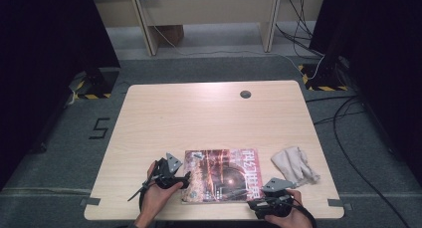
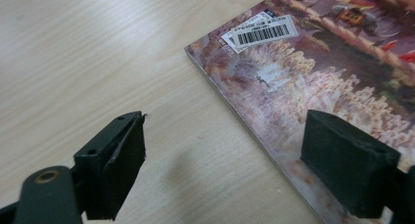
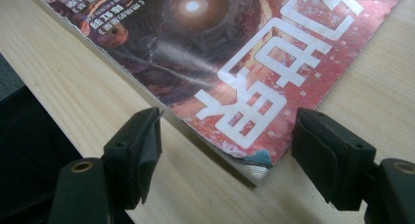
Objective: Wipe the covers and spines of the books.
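Lying flat near the table's (image 1: 149, 118) front edge, a magazine (image 1: 221, 174) sits between both tools: left gripper (image 2: 222, 160) straddles its side edge, right gripper (image 3: 226, 155) its corner, jaws apart, touching nothing.

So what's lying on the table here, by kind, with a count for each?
Magazine: 1
Cloth, beige and crumpled, right of the magazine: 1
Total: 2 things on the table
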Demonstrator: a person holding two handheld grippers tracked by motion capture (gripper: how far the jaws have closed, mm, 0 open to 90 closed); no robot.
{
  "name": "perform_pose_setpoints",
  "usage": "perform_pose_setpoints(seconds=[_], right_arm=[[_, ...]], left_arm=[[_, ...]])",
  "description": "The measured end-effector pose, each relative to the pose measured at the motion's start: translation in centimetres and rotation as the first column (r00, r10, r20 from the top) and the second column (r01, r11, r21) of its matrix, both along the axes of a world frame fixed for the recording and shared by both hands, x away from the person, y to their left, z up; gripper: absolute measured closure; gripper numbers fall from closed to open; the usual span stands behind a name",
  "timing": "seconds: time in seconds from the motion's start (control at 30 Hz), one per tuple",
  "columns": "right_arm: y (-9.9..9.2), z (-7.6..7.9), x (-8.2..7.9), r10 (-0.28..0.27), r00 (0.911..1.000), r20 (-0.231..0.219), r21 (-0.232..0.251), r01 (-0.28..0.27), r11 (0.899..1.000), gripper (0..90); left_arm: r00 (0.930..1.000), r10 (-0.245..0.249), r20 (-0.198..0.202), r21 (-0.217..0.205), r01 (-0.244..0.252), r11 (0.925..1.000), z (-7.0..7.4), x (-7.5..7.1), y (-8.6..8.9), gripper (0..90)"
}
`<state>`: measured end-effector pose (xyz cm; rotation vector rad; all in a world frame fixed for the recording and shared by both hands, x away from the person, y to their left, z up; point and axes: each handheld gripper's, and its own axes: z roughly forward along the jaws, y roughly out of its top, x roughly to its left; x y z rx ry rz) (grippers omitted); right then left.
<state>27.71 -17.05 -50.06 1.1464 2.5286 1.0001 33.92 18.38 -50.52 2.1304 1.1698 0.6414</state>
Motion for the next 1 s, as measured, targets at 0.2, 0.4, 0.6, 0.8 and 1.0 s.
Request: perform_pose_setpoints(seconds=[0.2,0.4,0.6,0.8,1.0], right_arm=[[-0.7,0.1,0.5,-0.025,0.9995,0.019,0.041,0.024,0.999,30.6],[-1.2,0.3,1.3,-0.064,0.9977,0.024,0.107,0.061,0.992,29.9],[-0.6,-0.2,2.1,-0.062,0.9981,-0.003,0.132,0.062,0.989,29.7],[0.6,-0.4,1.8,-0.033,0.9987,0.040,0.094,0.029,0.995,28.5],[0.9,-0.3,1.0,-0.015,0.9993,0.034,0.104,0.011,0.994,32.9]], left_arm=[[0.9989,-0.047,0.003,-0.034,0.047,0.9983,0.7,-2.2,-0.5,16.8],[0.9905,-0.135,0.023,-0.007,0.136,0.9907,1.1,-4.8,-2.8,16.8],[0.9837,-0.180,0.002,0.044,0.180,0.9828,0.5,-5.6,-4.3,17.2],[0.9850,-0.172,-0.008,0.057,0.172,0.9834,0.3,-5.3,-4.0,14.8],[0.9850,-0.171,-0.021,0.047,0.172,0.9839,0.2,-5.1,-3.9,14.0]])
